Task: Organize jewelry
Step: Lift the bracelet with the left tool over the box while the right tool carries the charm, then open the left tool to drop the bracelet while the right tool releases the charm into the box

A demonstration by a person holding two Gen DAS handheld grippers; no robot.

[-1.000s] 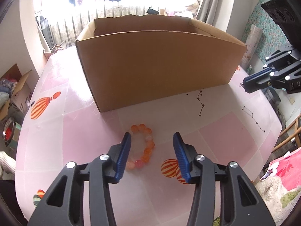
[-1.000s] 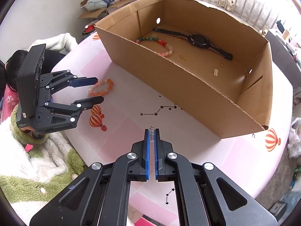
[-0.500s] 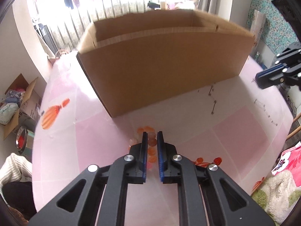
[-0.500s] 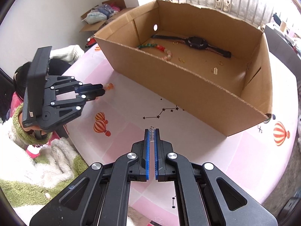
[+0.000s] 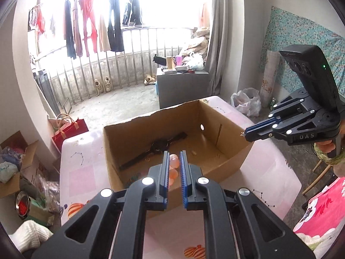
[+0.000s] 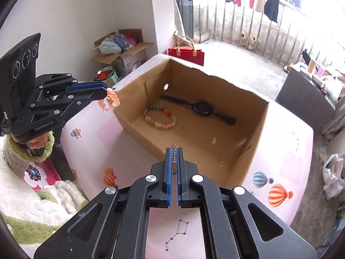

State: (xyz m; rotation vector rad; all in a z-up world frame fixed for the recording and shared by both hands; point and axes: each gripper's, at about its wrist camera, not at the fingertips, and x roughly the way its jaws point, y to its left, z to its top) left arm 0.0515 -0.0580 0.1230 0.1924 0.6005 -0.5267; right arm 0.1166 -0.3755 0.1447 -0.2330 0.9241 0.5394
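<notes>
Left tool (image 5: 174, 161) grips an orange beaded bracelet (image 6: 110, 100) above the open brown cardboard box (image 6: 254, 138); right tool (image 6: 174, 153) pinches a small metal pendant (image 6: 174, 146).

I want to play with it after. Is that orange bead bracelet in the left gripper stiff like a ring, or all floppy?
Probably floppy: the orange bead bracelet droops in a loose bunch below the left gripper fingers. Its round, glossy beads look smooth, so it may slip or swing. It seems light, since one pinch carries it beside the brown cardboard box.
</notes>
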